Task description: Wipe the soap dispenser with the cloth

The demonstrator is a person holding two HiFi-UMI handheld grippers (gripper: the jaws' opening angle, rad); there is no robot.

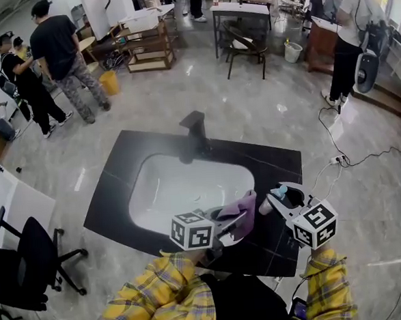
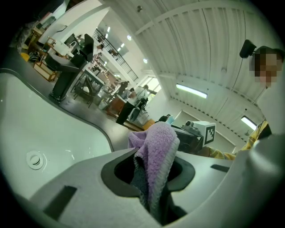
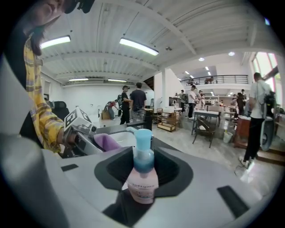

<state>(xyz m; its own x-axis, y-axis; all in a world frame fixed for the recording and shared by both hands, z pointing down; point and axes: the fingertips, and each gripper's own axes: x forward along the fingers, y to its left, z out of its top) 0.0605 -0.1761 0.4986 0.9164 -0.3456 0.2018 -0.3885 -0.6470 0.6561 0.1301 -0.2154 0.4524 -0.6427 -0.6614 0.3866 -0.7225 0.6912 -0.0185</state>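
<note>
Now | soap dispenser (image 3: 142,180) clamped between right fingers (image 3: 177,171) | cloth (image 2: 156,153) pinched between left fingers (image 2: 116,173)

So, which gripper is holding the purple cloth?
The left gripper: its jaws pinch the purple cloth, while the right gripper grips the pink soap dispenser instead.

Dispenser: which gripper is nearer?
Right. The right gripper holds the dispenser between its jaws. The left gripper, clamping the cloth, sits beside it on the sink side.
</note>
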